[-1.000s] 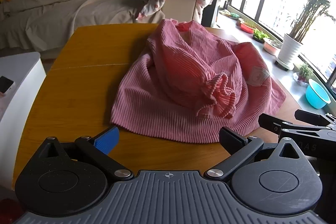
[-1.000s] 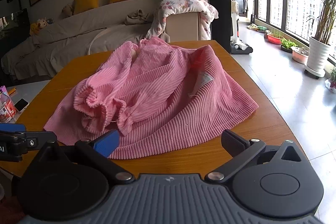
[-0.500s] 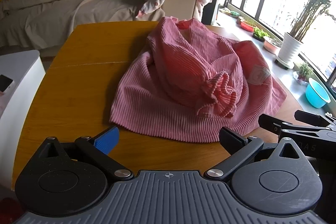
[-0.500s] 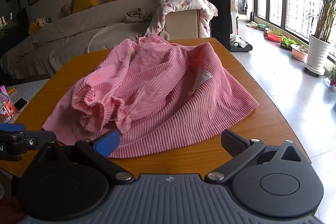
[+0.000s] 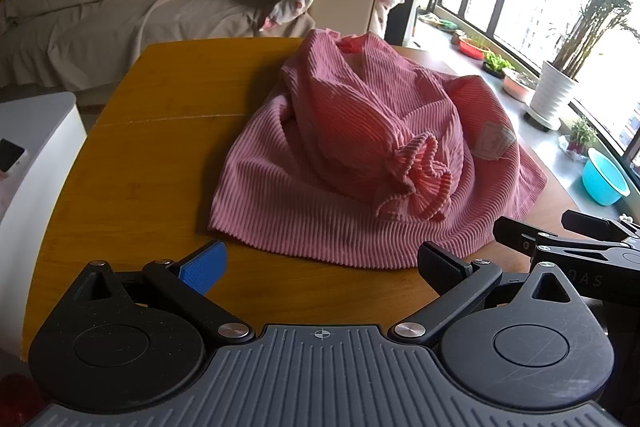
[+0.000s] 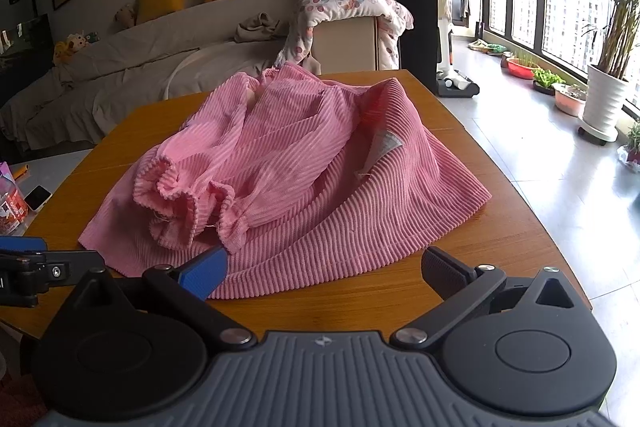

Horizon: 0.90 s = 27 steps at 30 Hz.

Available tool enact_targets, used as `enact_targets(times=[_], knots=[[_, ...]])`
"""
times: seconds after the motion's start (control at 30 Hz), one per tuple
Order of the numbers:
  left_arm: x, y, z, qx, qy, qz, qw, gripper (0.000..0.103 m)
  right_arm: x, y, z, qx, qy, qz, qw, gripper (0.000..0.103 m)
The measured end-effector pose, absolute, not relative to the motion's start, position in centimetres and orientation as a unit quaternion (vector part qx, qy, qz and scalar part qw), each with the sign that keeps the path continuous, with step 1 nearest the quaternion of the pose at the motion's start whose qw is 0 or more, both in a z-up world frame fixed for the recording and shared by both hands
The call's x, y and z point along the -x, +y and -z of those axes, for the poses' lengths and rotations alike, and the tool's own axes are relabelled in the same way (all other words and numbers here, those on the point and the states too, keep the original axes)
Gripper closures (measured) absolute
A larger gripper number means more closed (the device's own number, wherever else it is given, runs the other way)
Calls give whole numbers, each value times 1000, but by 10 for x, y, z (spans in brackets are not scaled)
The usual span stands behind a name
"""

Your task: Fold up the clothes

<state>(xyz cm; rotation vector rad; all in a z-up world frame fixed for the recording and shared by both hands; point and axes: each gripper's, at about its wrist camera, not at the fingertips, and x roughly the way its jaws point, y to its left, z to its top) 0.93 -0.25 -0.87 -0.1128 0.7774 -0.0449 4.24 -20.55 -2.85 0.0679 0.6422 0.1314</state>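
A pink ribbed garment (image 5: pixel 360 163) lies crumpled on the wooden table (image 5: pixel 132 163), its ruffled cuffs (image 5: pixel 420 179) bunched on top. In the right wrist view the same garment (image 6: pixel 304 179) fills the table's middle, cuffs (image 6: pixel 180 203) toward the left. My left gripper (image 5: pixel 322 265) stands open just short of the garment's near hem, nothing between its fingers. My right gripper (image 6: pixel 324 269) is open too, its blue-padded finger (image 6: pixel 204 273) at the hem's edge. Each gripper also shows in the other's view: the right one (image 5: pixel 560 247) and the left one (image 6: pixel 36 263).
A grey-covered sofa (image 6: pixel 140 67) with yellow cushions and a floral blanket (image 6: pixel 348 3) stands behind the table. A white side table (image 5: pixel 36 155) with a phone is at the left. Potted plants (image 6: pixel 604 83) and a blue basin (image 5: pixel 602 179) line the window side.
Both grippers have edged slightly forward and lower toward the garment's near hem. The garment itself has not moved.
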Motion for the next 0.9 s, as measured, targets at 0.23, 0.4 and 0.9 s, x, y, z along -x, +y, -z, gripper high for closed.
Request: enact_targets(times=[0.23,0.4,0.9], knots=[[-10,-2,9,57,382,22,922,0,-43,-206,27,-30,317,-65,946,0],[-10,-1,10,60,384,23,921,0,-43,-204,26,-24,319,-64,945,0],[-18,0,17,66,401,26,914,0,-47,-207,27,-23,324,-64,944,0]])
